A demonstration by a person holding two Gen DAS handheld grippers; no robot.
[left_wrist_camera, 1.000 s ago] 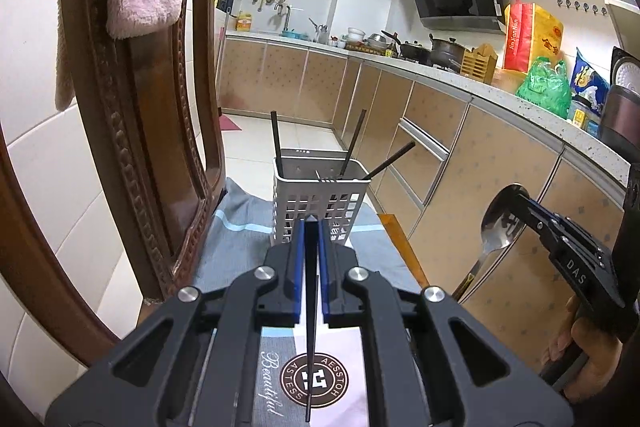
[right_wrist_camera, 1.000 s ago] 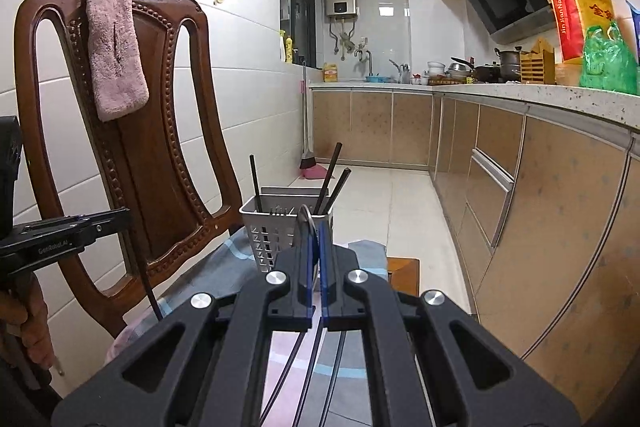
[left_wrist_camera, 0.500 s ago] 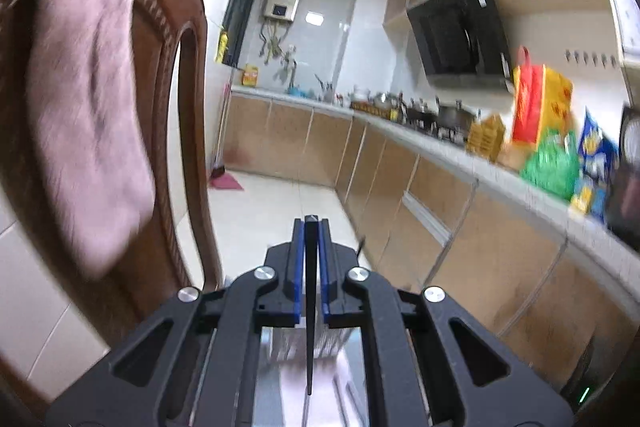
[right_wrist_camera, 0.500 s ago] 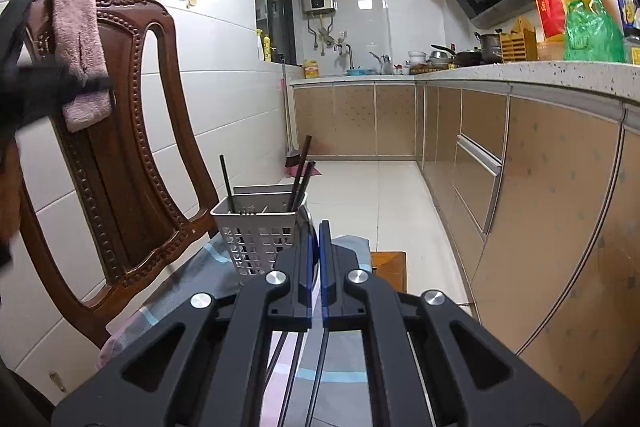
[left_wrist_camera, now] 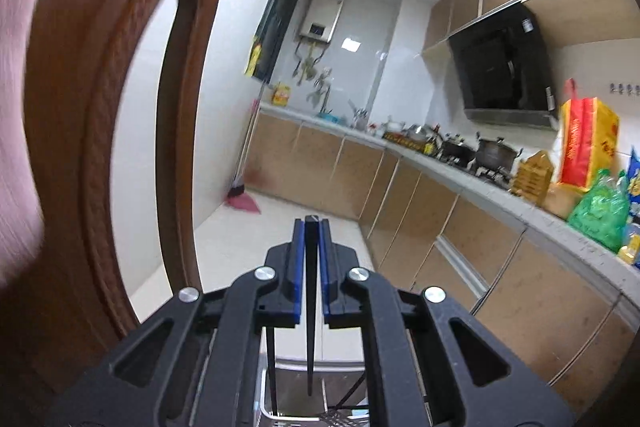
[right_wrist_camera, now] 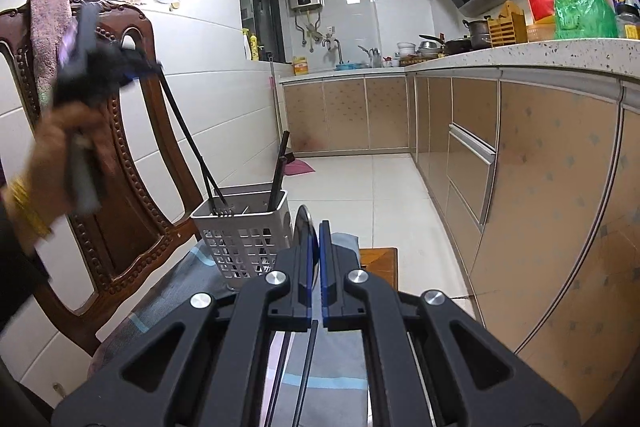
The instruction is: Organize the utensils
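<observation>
The left gripper (left_wrist_camera: 311, 227), a black two-finger tool with blue pads, is pinched on a thin black chopstick (left_wrist_camera: 310, 311) that hangs point-down between its fingers, its tip just above the open top of a grey perforated plastic utensil basket (left_wrist_camera: 296, 409). From the right wrist view the same left gripper (right_wrist_camera: 150, 69) shows blurred in front of a carved dark wooden chair (right_wrist_camera: 120, 163), held in a person's hand (right_wrist_camera: 60, 143), and the long black chopstick (right_wrist_camera: 188, 135) runs down from it to the basket's left rear corner. The utensil basket (right_wrist_camera: 244, 239) stands on a blue-grey cloth (right_wrist_camera: 320, 359) covering a small wooden table (right_wrist_camera: 380, 263), close to the table's far edge and just beside the chair. Two more dark chopsticks (right_wrist_camera: 279, 175) lean out of the basket's right side, and the tines of a metal fork (right_wrist_camera: 224, 213) show at its near left rim. The right gripper (right_wrist_camera: 314, 231), also black with blue pads, is pressed together on the bowl of a metal spoon (right_wrist_camera: 306, 227), whose thin dark handle (right_wrist_camera: 308, 367) runs back under the tool; it sits over the cloth on the near side of the basket. A pink towel (right_wrist_camera: 46, 27) hangs over the chair's top rail.
</observation>
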